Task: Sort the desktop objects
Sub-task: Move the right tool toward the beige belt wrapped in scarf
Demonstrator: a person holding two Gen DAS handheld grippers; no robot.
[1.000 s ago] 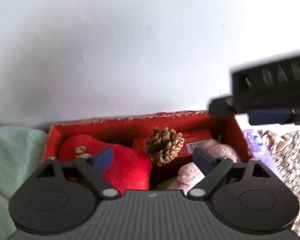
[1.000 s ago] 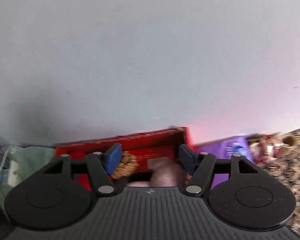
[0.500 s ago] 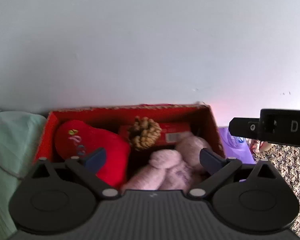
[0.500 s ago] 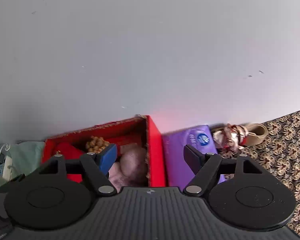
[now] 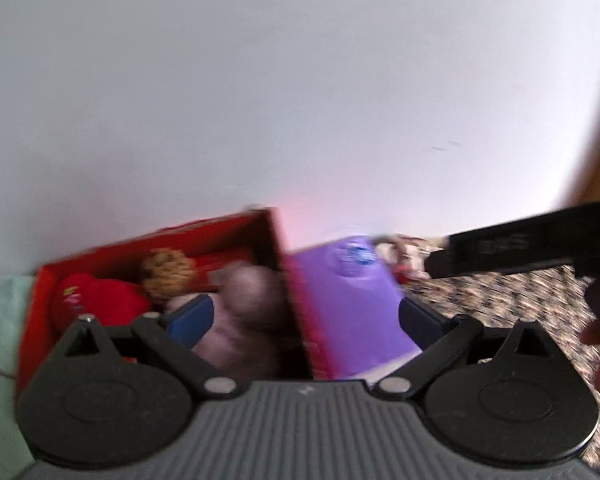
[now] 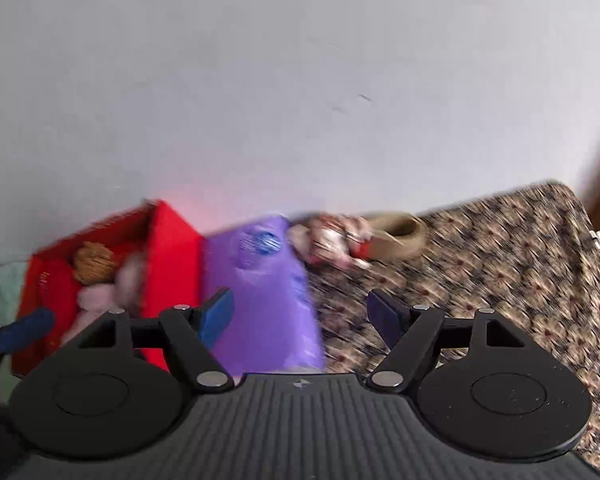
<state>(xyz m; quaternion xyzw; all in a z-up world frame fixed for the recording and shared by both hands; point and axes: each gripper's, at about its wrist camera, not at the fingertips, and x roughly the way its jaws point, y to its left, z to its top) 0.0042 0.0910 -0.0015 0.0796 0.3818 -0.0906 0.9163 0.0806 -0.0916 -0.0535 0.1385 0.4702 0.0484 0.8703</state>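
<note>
A red box [image 5: 40,300] [image 6: 172,248] stands against the wall and holds a red plush [image 5: 100,304], a pine cone [image 5: 168,272] [image 6: 94,266] and a pink plush toy [image 5: 248,312] [image 6: 104,296]. A purple pack [image 5: 348,304] [image 6: 260,288] lies just right of the box. Beyond it lie a crumpled patterned cloth [image 6: 332,240] and a tan roll of tape [image 6: 400,236]. My left gripper [image 5: 304,318] is open and empty, over the box's right wall. My right gripper [image 6: 300,316] is open and empty, above the purple pack's near end.
A floral tablecloth [image 6: 500,272] covers the table, whose right edge shows at the far right. A pale green cloth [image 5: 0,320] lies left of the box. The right gripper's black body [image 5: 520,244] crosses the left wrist view. A white wall rises behind everything.
Both views have swung to the right: the red box slid left in each view, and the purple pack and tablecloth came in. Both grippers stayed open and empty.
</note>
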